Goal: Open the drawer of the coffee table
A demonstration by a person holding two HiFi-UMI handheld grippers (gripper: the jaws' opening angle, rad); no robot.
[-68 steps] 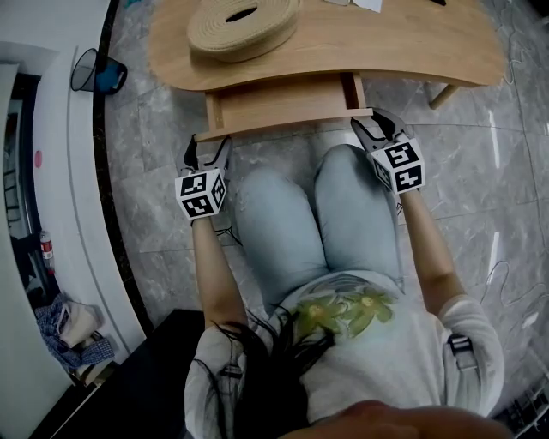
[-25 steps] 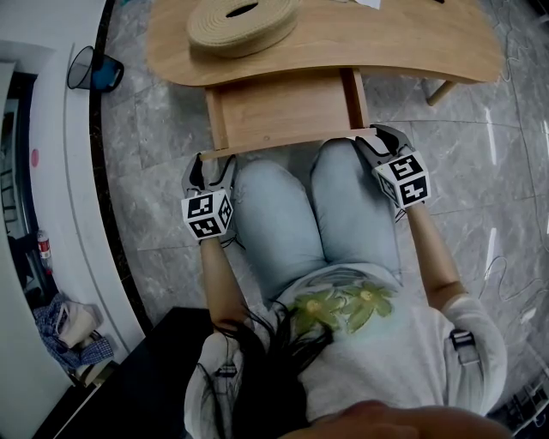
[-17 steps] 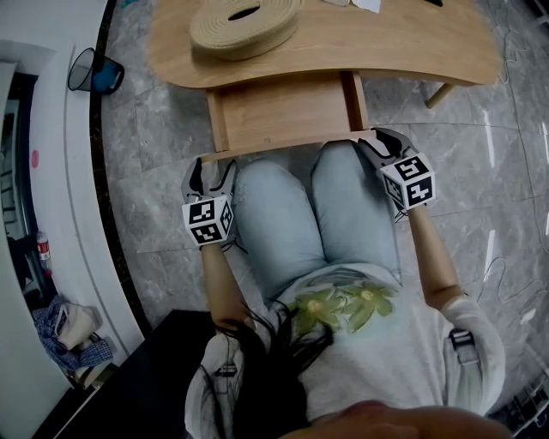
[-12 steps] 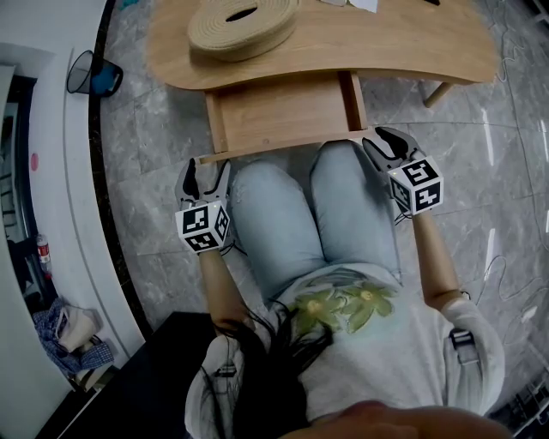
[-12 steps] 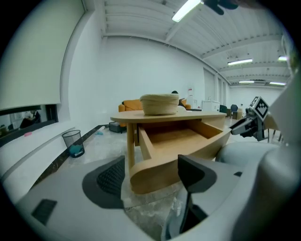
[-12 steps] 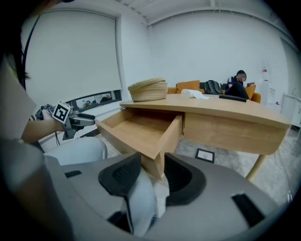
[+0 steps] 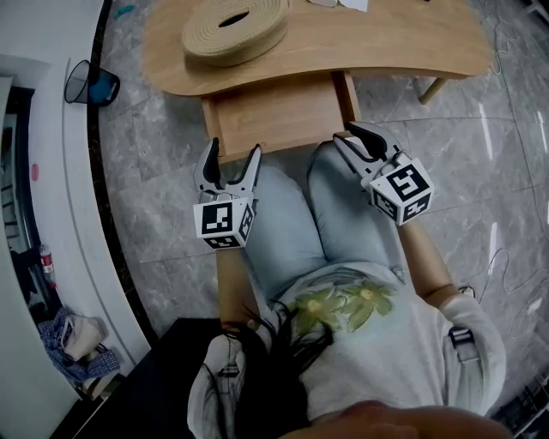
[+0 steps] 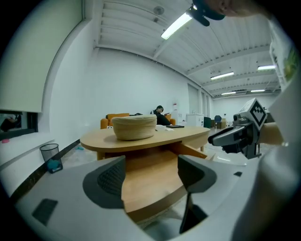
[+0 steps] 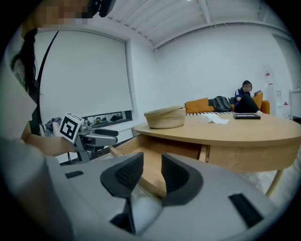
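Observation:
The coffee table (image 7: 369, 39) has its wooden drawer (image 7: 274, 111) pulled out toward my knees, and the drawer looks empty. My left gripper (image 7: 232, 154) hangs open above the drawer's front left corner and touches nothing. At the drawer's front right corner my right gripper (image 7: 347, 137) hovers with its jaws closing on nothing. In the left gripper view the drawer (image 8: 146, 195) shows past the spread jaws of the left gripper (image 8: 150, 175), and the right gripper (image 8: 230, 136) is at the right. In the right gripper view the drawer (image 9: 141, 153) lies beyond the right gripper (image 9: 150, 172).
A woven basket (image 7: 232, 24) and papers (image 7: 339, 4) sit on the table top. My legs in jeans (image 7: 287, 227) are right under the grippers. A black mesh waste bin (image 7: 90, 81) stands left of the table by a curved white wall. A person (image 9: 244, 100) sits on an orange sofa far behind.
The drawer has slid out farther from the table. Both grippers have left the drawer's front edge and risen toward the camera, the left one also shifting right.

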